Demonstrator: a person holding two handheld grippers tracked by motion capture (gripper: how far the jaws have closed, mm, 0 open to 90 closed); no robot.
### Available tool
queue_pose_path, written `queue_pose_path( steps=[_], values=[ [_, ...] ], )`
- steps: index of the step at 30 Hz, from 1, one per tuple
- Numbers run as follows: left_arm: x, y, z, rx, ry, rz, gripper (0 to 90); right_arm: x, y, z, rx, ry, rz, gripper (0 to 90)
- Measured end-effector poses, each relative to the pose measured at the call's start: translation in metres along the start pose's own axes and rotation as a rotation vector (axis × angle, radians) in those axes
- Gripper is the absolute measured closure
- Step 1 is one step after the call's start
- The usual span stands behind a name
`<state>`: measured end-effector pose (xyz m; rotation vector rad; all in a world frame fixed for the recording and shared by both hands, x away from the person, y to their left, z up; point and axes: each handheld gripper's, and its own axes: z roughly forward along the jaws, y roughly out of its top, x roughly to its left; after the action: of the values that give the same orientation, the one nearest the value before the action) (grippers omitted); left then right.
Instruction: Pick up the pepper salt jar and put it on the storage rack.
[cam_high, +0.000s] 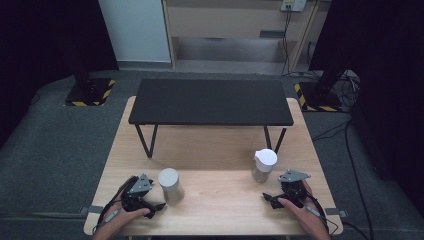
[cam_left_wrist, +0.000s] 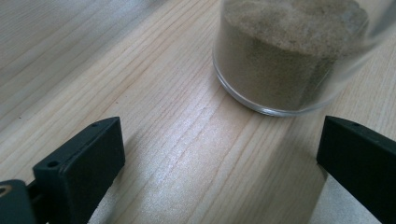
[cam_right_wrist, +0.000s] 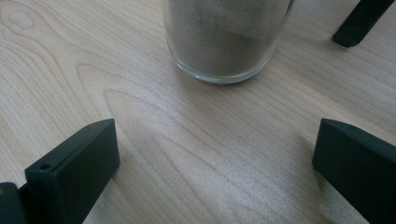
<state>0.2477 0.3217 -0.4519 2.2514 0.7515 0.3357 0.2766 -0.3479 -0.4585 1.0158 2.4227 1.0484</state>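
Two glass jars of sandy powder stand on the wooden table (cam_high: 220, 200). The left jar (cam_high: 170, 185) has a grey-white lid, the right jar (cam_high: 263, 165) a white lid. My left gripper (cam_high: 153, 202) rests near the front left corner, beside the left jar. In the left gripper view, its open jaws (cam_left_wrist: 219, 140) hold nothing, and that jar (cam_left_wrist: 289, 56) stands just ahead and to the right. My right gripper (cam_high: 272, 196) sits at the front right, a little short of the right jar. It is open (cam_right_wrist: 215, 144), with the jar (cam_right_wrist: 224, 37) ahead and apart from it.
A low black shelf (cam_high: 210, 102) on thin legs spans the back half of the table; one leg (cam_right_wrist: 359, 21) stands close behind the right jar. Bare wood lies between the two jars. The table's front edge is just behind both hands.
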Motion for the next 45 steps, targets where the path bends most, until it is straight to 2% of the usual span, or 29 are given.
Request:
queue_pose_path(
  steps=[18,28,45],
  values=[
    [-0.002,0.000,0.000,0.001,0.004,-0.007,0.0,0.004,0.000,0.000,-0.001,-0.014,0.013,1.4],
    [-0.007,0.003,0.002,-0.009,0.000,0.022,1.2,0.005,0.000,0.000,-0.001,-0.017,0.017,1.4],
    [-0.014,0.003,-0.007,-0.089,-0.011,0.028,1.5,0.006,-0.001,0.000,-0.001,-0.023,0.022,1.4]
  ],
)
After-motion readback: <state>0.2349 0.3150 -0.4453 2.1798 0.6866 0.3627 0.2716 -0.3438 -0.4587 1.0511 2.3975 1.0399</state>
